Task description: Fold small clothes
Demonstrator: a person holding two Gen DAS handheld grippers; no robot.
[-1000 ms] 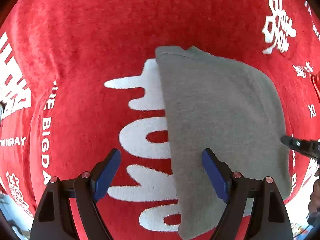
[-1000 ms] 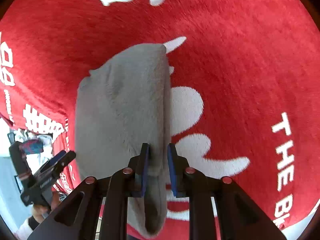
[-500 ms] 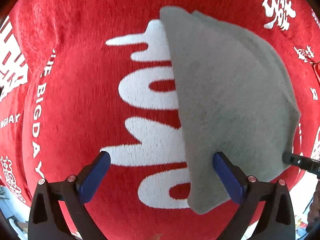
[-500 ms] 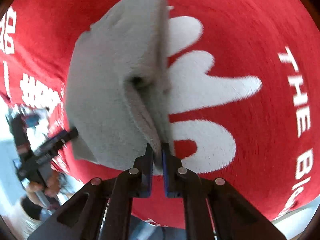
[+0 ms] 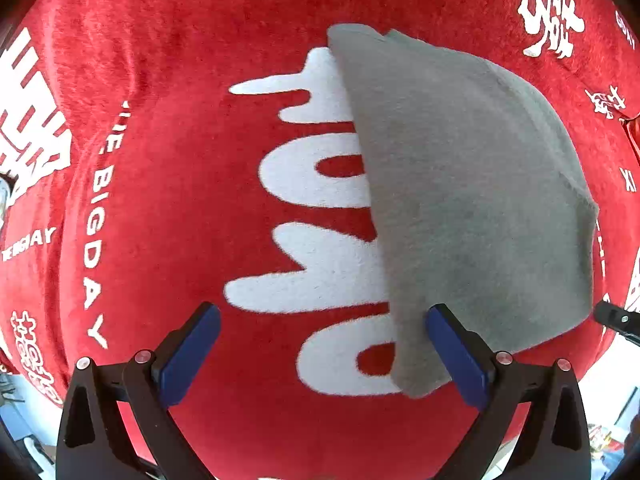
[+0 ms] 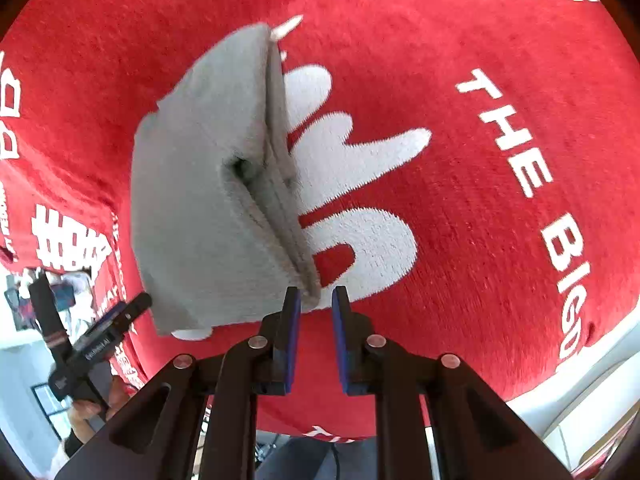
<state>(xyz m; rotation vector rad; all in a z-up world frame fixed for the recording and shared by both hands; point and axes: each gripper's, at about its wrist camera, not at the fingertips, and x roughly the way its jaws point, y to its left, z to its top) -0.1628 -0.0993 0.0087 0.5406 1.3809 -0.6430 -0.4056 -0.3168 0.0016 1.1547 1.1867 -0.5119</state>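
Left wrist view, bottom of frame: left gripper (image 5: 322, 354), black plastic arms with round metal rivets, blue rubbery pads, jaws spread wide, nothing clamped. The right pad overlaps the lower edge of the grey cloth (image 5: 460, 200) in the picture; cannot tell whether it touches.

The grey cloth is soft, fuzzy fleece-like knit, folded into a rounded wedge. It fills the centre right of the frame, with a straight folded edge on its left side and a curved outline on the right. It lies on the red blanket (image 5: 180, 160), covering part of the big white lettering.

The red blanket is plush with short pile and has woven white block letters and Chinese characters at upper right and far left. A dark gripper tip pokes in at the right edge, just beside the cloth.

Right wrist view, bottom centre: right gripper (image 6: 316, 302), same black arms and blue pads. Jaws are narrow and opening, with a slim gap. The cloth's near corner (image 6: 208, 216) sits just at the left pad's tip; no cloth is pinched between the pads.

Here the cloth shows stacked layers along its right edge and a small dark pocket mid-fold. It sits centre left of the frame on the blanket (image 6: 460, 40). At lower left, a hand (image 6: 86, 408) grips the left gripper's handle. Pale background beyond the blanket edge is blurred.
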